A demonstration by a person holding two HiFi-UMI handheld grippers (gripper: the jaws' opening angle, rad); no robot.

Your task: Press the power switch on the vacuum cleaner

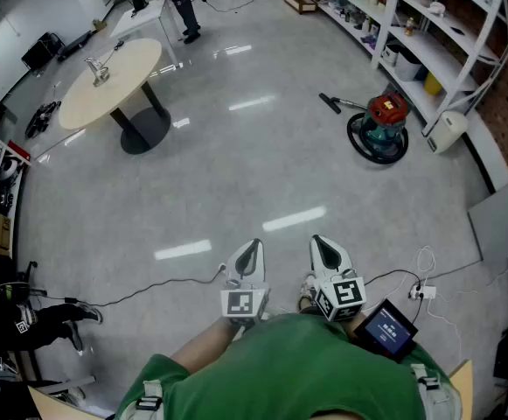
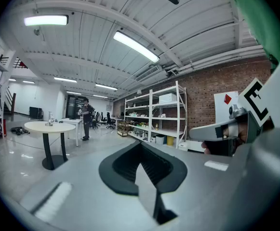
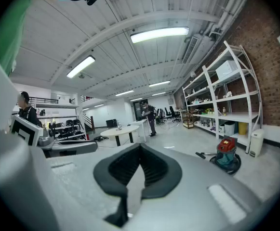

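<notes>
The person wears a green top [image 1: 293, 366] crossed by pale grey shoulder straps [image 1: 149, 398] with dark buckles. The left gripper [image 1: 252, 250] and the right gripper [image 1: 325, 248] look alike: smooth light grey shells that taper to a point, lined inside with black ribbed pads [image 2: 154, 165]. Each carries a white marker cube [image 1: 245, 303] printed with black square patterns. A small dark screen [image 1: 387, 329] with a blue display is mounted beside the right one.

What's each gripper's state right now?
Left grey two-jaw gripper: shut, holding nothing.
Right grey two-jaw gripper: shut, holding nothing.
</notes>
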